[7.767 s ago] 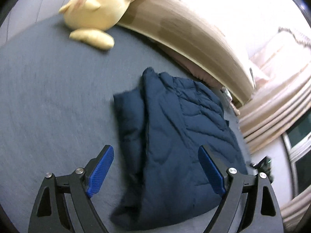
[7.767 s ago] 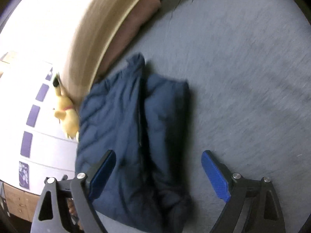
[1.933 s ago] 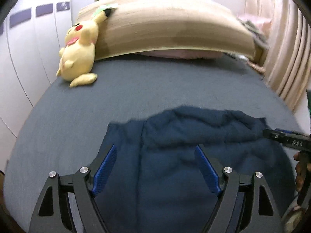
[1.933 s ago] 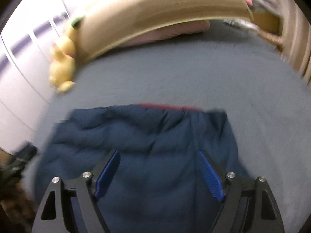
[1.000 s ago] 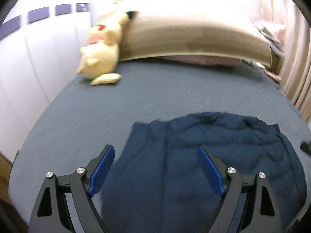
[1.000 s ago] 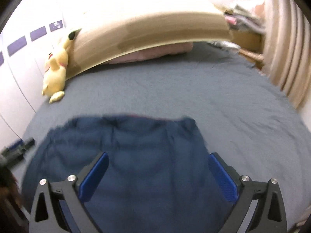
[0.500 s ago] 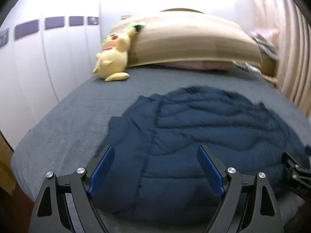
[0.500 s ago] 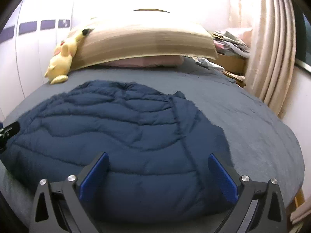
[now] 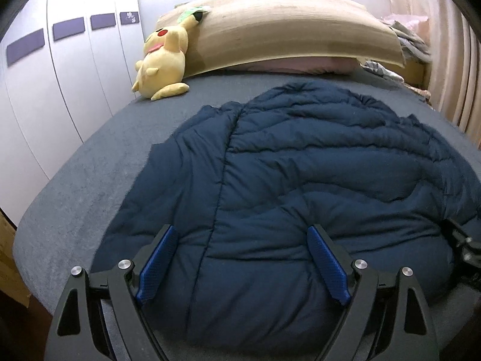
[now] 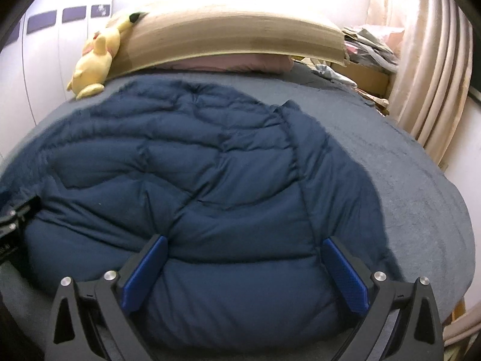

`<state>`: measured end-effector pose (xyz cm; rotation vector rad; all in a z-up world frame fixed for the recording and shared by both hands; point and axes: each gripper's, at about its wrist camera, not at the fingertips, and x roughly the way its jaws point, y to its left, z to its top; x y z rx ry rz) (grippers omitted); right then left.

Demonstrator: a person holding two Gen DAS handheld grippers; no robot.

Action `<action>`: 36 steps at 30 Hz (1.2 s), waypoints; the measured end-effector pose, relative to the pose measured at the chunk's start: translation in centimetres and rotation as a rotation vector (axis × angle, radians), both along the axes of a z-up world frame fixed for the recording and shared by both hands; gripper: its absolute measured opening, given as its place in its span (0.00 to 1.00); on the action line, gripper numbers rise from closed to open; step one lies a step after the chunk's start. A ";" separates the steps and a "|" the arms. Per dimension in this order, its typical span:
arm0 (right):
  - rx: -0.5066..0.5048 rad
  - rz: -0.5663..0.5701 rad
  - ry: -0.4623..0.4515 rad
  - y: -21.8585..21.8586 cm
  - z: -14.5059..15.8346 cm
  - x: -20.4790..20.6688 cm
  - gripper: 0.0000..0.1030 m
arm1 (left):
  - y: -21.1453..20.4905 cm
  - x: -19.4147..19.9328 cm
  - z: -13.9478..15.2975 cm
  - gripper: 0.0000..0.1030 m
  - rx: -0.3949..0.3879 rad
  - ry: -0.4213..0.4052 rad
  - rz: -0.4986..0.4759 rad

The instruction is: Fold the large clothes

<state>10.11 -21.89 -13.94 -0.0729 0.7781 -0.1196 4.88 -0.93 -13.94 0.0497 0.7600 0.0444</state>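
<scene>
A grey bed (image 9: 90, 162) fills both views, its wooden headboard (image 9: 285, 27) curving across the far end; a navy quilted jacket (image 9: 300, 180) lies spread over the middle of the bed, its near edge bulging toward the cameras; pale wardrobe doors (image 9: 45, 90) stand along the left side and cream curtains (image 10: 433, 69) hang on the right; a yellow plush toy (image 9: 162, 63) leans on the headboard's left end, well apart from the jacket; the left gripper (image 9: 240, 266) hangs over the jacket's near edge with its blue pads (image 9: 156, 264) spread wide, nothing pinched; the right gripper (image 10: 245, 273) sits likewise, its fingers (image 10: 345, 273) wide apart and straddling the padded hem without pressing it.
</scene>
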 end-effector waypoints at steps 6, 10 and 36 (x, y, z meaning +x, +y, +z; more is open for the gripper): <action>0.060 -0.077 -0.098 -3.1 2.8 -4.2 1.00 | 1.7 -2.9 2.6 0.86 -0.046 -0.049 0.065; 0.078 -0.136 -0.062 -4.8 1.4 -4.7 1.00 | 2.9 -3.7 2.5 0.86 -0.071 -0.039 0.097; 0.260 -0.019 -0.015 -4.8 9.8 -7.7 1.00 | 3.6 -8.0 9.4 0.91 -0.139 -0.147 0.067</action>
